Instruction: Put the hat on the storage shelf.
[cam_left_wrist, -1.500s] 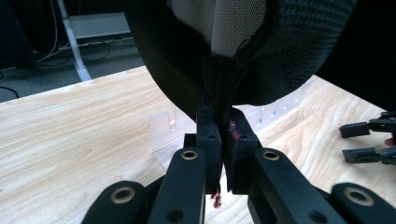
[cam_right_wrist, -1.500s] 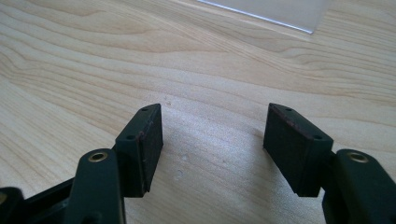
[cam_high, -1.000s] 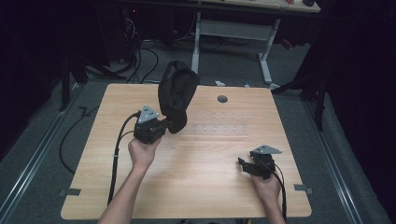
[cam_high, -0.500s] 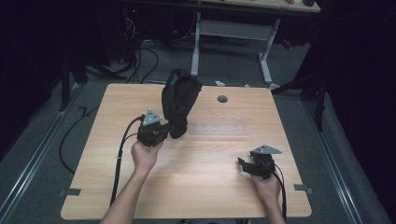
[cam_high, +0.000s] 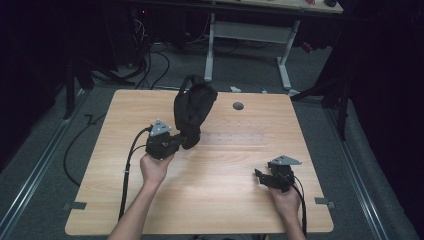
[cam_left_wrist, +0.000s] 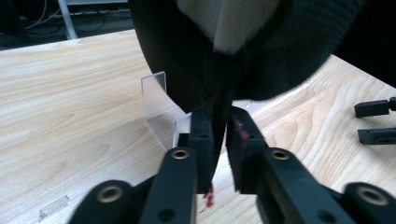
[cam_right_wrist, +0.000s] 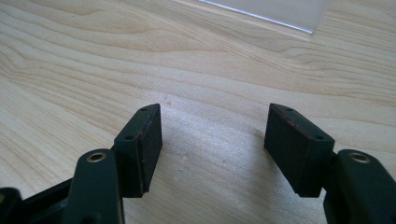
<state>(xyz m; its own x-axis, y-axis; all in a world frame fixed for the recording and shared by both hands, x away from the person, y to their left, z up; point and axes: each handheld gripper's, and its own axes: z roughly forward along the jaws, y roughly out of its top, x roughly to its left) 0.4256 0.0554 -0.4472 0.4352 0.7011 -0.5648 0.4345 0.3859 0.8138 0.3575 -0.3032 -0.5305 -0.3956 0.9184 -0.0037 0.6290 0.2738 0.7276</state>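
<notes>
Left gripper (cam_high: 176, 142): jaws just eased apart from a tight pinch, a fold of the black cap (cam_high: 192, 107) between them, the near pad looking clear of the cloth, so the release reads as begun. The cap stands propped on a clear acrylic stand (cam_left_wrist: 159, 100) at the far-left middle of the wooden table (cam_high: 225, 200), slightly nearer than half a second ago. Right gripper (cam_high: 267, 176): jaws wide, empty, resting at the near right, well apart from the cap.
</notes>
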